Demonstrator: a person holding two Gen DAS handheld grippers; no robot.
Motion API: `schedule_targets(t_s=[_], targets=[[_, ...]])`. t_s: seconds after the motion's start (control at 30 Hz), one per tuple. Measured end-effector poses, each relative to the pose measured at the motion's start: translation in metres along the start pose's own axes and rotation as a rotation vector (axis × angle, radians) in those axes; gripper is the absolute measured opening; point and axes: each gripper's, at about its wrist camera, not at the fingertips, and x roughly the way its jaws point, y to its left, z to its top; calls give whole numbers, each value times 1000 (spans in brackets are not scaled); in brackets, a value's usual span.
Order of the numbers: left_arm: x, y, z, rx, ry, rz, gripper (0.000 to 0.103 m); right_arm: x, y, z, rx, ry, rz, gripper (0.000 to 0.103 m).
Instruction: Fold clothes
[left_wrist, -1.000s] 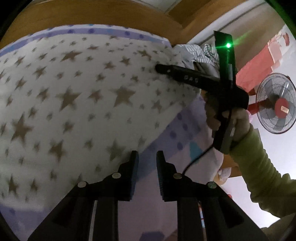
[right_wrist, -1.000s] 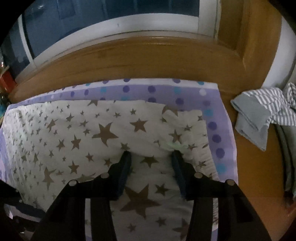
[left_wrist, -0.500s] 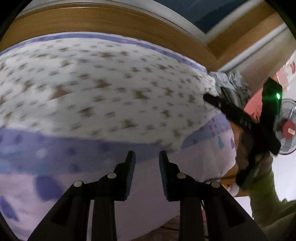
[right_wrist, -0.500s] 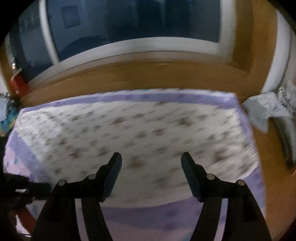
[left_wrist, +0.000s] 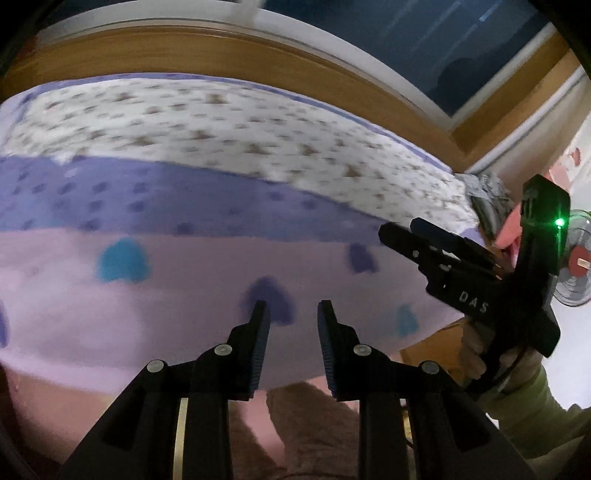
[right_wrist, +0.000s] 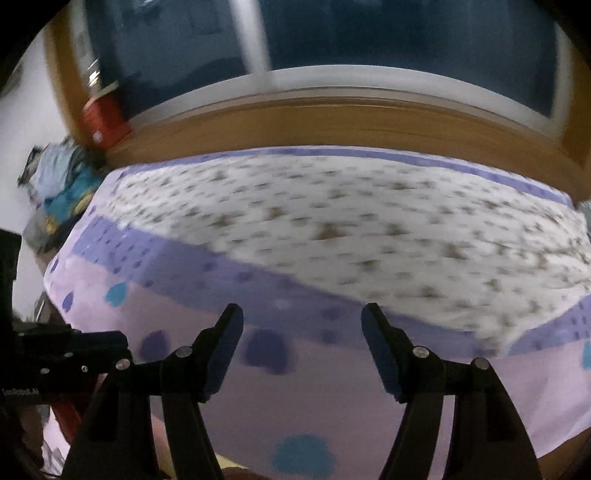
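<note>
A white garment with brown stars lies spread flat on a purple dotted cover. Both views are blurred by motion. My left gripper hovers over the pale near part of the cover, short of the garment, with a narrow gap between its fingers and nothing in it. My right gripper stands wide open and empty, also short of the garment's near edge. The right gripper, held by a hand in a green sleeve, shows at the right of the left wrist view, near the garment's right corner.
A wooden ledge and a dark window run behind the cover. Grey striped clothes lie past the right end, and a fan stands beyond. At the far left sit a red box and a pile of blue clothes.
Both grippers have pulled back from the garment toward the cover's near edge. The right gripper, earlier resting on the garment, has opened wider and left it lying flat.
</note>
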Motion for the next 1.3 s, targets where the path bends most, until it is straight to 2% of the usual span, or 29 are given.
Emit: schedule_targets(t_s=[0.23, 0.43, 0.63, 0.77, 0.83, 0.93, 1.1, 1.3], targets=[[-37, 54, -9, -69, -44, 24, 26, 23, 90, 7, -118, 35, 55, 67], [-56, 102, -1, -110, -65, 28, 26, 44, 154, 16, -212, 53, 85, 67], [-75, 160, 20, -87, -44, 49, 26, 81, 196, 33, -145, 54, 115, 67], [-88, 204, 30, -110, -24, 43, 26, 100, 231, 49, -104, 27, 128, 67], [-98, 225, 33, -137, -43, 65, 26, 108, 250, 56, -85, 25, 134, 67], [-109, 252, 39, -175, -60, 47, 26, 116, 280, 65, -119, 41, 166, 67], [-108, 286, 65, -170, -23, 40, 26, 118, 309, 71, -201, 9, 117, 67], [-97, 311, 109, -94, 3, -11, 26, 138, 332, 72, -183, 16, 64, 67]])
